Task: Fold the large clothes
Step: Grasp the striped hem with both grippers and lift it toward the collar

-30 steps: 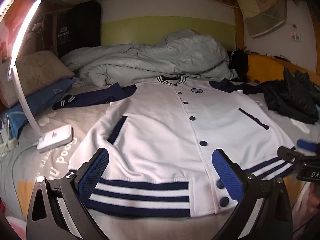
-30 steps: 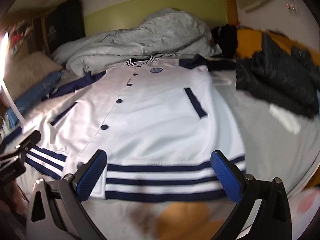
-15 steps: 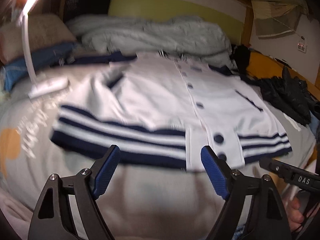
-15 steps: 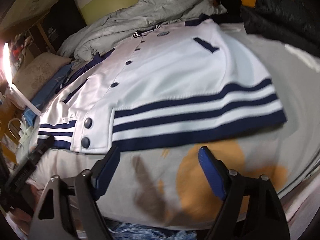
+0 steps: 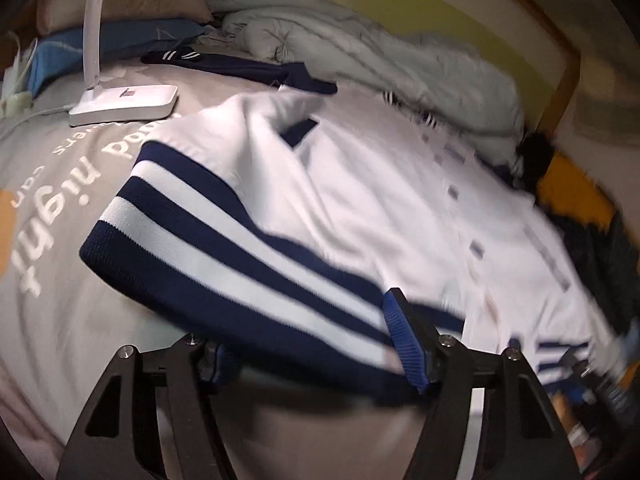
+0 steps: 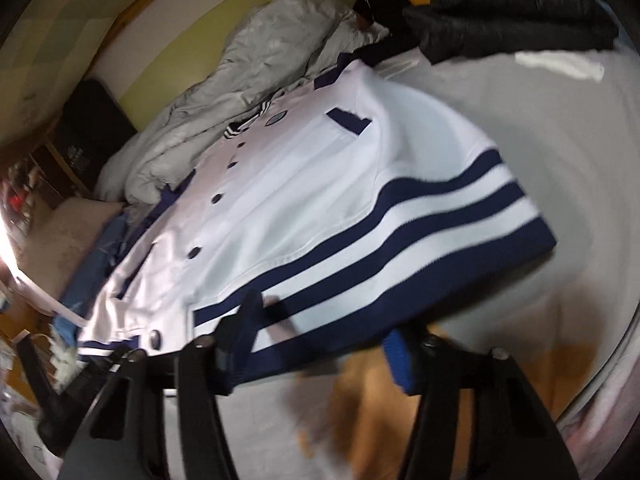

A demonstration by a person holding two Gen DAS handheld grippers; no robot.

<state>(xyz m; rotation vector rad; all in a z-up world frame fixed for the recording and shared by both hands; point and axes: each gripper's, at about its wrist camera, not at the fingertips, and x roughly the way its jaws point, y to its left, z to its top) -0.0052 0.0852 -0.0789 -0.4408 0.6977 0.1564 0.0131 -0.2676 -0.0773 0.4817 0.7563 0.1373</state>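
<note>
A white varsity jacket [image 5: 360, 184] with navy sleeves and a navy-and-white striped hem [image 5: 224, 248] lies front up on the bed. It also shows in the right wrist view [image 6: 320, 184]. My left gripper [image 5: 316, 344] is open and straddles the striped hem, one finger under the cloth, the other on top. My right gripper [image 6: 320, 340] is open around the other half of the hem [image 6: 400, 264], its left finger over the cloth and its right finger below. The hem is lifted a little off the sheet at both grippers.
A white desk lamp [image 5: 124, 104] stands on the grey sheet [image 5: 60, 208] left of the jacket. A crumpled pale quilt [image 5: 360, 52] lies behind the collar. A black padded jacket [image 6: 512, 8] lies at the far right. Pillows [image 5: 120, 12] sit far left.
Both grippers have moved forward and down from hovering in front of the jacket until their open fingers straddle the striped hem. The hem now rides up off the sheet.
</note>
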